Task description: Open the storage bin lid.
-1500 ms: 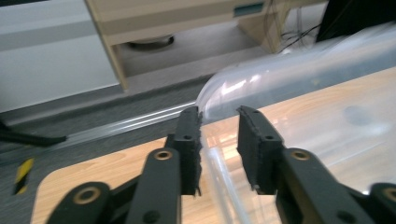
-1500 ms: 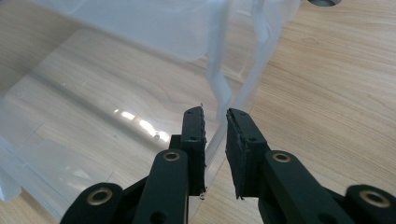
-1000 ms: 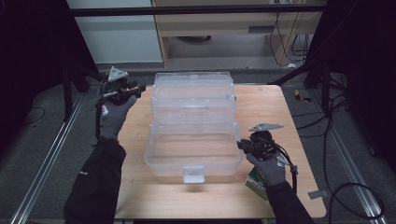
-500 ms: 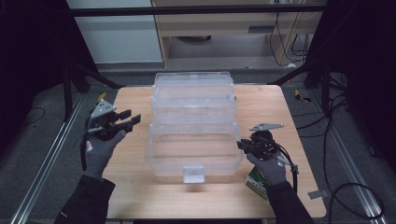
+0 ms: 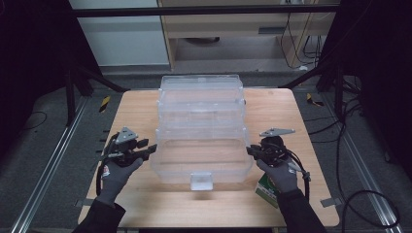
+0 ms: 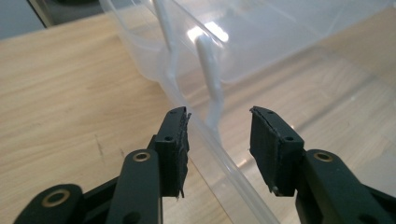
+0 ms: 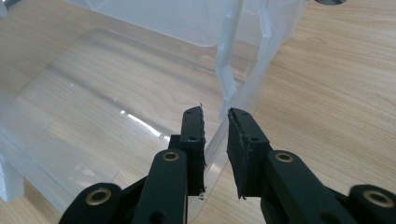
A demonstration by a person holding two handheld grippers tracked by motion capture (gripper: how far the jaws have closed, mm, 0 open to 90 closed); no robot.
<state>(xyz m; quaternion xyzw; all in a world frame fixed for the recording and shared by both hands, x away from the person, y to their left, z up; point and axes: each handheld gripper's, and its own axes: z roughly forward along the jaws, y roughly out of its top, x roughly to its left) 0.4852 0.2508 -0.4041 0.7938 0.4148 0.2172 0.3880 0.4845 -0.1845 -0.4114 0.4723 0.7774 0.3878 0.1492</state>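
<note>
Dim lab, dark floor with cables, pale cabinets behind; wooden table [image 5: 145,116] in the middle. Centre of table: clear plastic storage box [image 5: 201,126], tiered, open, with white latch tab [image 5: 200,180] at the near edge. Empty, thin-walled, so probably light; walls likely to flex and feel slick, rim stiffer than panels. Best hold judged at the near tier's side rims, one claw per side, pads across the rim lip near the moulded ribs; uneven lift likely to twist it.

Right gripper [image 7: 215,135] at the box's right rim, jaws nearly together with the thin clear wall between them; pinching the rim, as far as visible. Left gripper [image 6: 218,135] at the box's left rim, jaws spread, rim edge running between the pads, no pad pressing on it; jaws just opened a bit and then closed back.

Versus earlier high view: left hand [image 5: 116,170] down and nearer, from beside the far tiers to the near tier's left rim. Right hand [image 5: 279,172] same place. Box unmoved. Green packet [image 5: 266,187] under right wrist, unchanged.
</note>
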